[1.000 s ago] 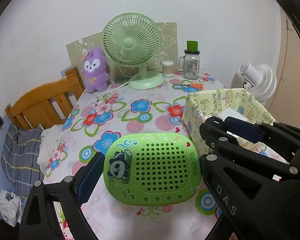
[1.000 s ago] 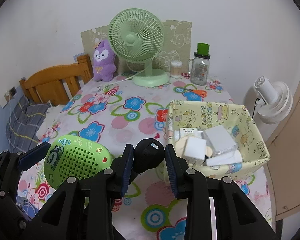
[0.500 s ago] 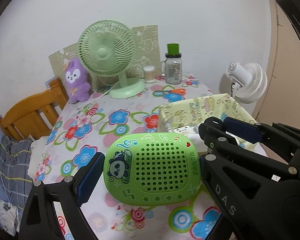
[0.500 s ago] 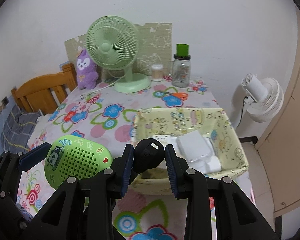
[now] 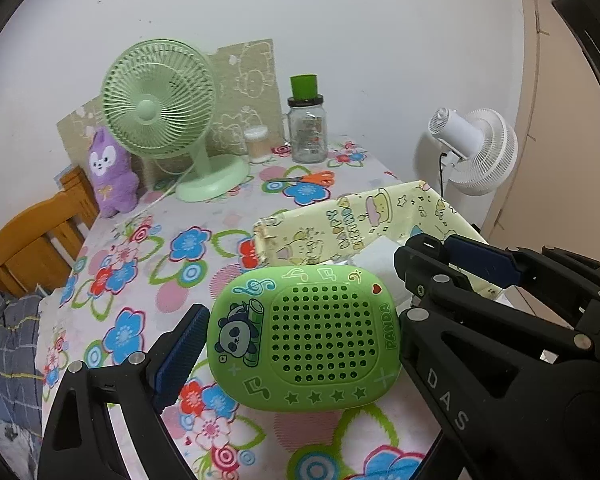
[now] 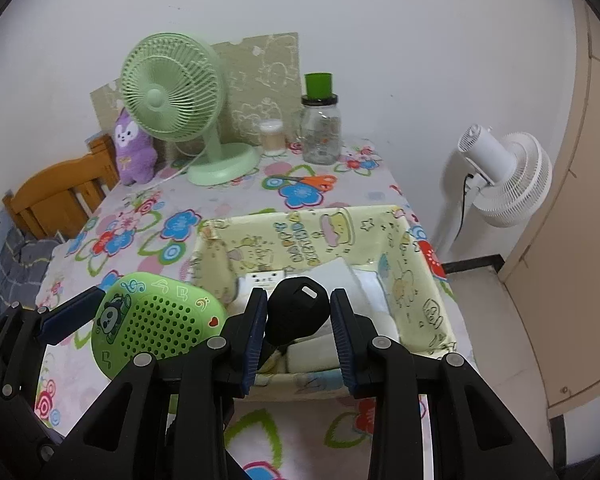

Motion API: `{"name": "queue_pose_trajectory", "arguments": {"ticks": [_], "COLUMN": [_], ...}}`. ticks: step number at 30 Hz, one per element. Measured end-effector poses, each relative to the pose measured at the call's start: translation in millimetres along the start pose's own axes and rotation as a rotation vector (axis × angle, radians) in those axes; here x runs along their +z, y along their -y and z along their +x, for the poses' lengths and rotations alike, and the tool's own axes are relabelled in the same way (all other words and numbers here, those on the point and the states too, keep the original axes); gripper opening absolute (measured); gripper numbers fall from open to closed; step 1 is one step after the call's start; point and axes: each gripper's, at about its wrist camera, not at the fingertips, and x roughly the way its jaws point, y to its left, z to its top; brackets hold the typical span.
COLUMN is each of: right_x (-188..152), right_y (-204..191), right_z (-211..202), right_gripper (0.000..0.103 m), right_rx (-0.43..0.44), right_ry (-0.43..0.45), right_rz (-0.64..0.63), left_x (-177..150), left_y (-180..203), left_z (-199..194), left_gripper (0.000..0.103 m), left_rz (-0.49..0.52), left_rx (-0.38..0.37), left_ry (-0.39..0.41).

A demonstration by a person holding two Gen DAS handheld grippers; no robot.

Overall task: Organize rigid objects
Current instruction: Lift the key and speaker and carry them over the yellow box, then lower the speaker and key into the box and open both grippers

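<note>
My left gripper (image 5: 300, 340) is shut on a green panda case (image 5: 306, 338) and holds it above the flowered table, just left of the yellow fabric basket (image 5: 340, 224). The case also shows in the right wrist view (image 6: 156, 320). My right gripper (image 6: 298, 320) is shut on a black rounded object (image 6: 298, 312) and holds it over the basket (image 6: 420, 280), which holds several white boxes (image 6: 328, 350).
A green desk fan (image 6: 172, 92), a purple plush (image 6: 134, 152), a glass jar with a green lid (image 6: 320, 128), a small cup (image 6: 271, 142) and orange scissors (image 6: 312, 180) stand at the table's far side. A wooden chair (image 6: 56, 200) is left, a white fan (image 6: 504, 176) right.
Both grippers have moved right and forward with their objects. The black object now hangs over the basket, and the green case is beside the basket's left wall.
</note>
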Motion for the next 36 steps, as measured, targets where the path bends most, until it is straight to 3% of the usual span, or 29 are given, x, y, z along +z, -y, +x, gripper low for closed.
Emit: {"name": "queue_pose_trajectory", "arguments": {"ticks": [18, 19, 22, 27, 36], "right_x": [6, 7, 7, 8, 7], "right_y": [34, 36, 44, 51, 58], "right_z": [46, 48, 51, 51, 52], "right_gripper": [0.038, 0.043, 0.075, 0.077, 0.077], "right_rx": [-0.012, -0.024, -0.034, -0.026, 0.025], "right_ry": [-0.088, -0.089, -0.089, -0.068, -0.049], "right_rz": [0.048, 0.047, 0.053, 0.042, 0.055], "left_x": [13, 13, 16, 19, 22], "left_y": [22, 24, 29, 32, 32], "left_z": [50, 52, 58, 70, 80], "left_gripper": [0.095, 0.095, 0.095, 0.095, 0.095], "left_rz": [0.042, 0.045, 0.061, 0.042, 0.029], "left_rx": [-0.032, -0.029, -0.004, -0.039, -0.025], "left_ry": [-0.077, -0.079, -0.073, -0.103, -0.104]}}
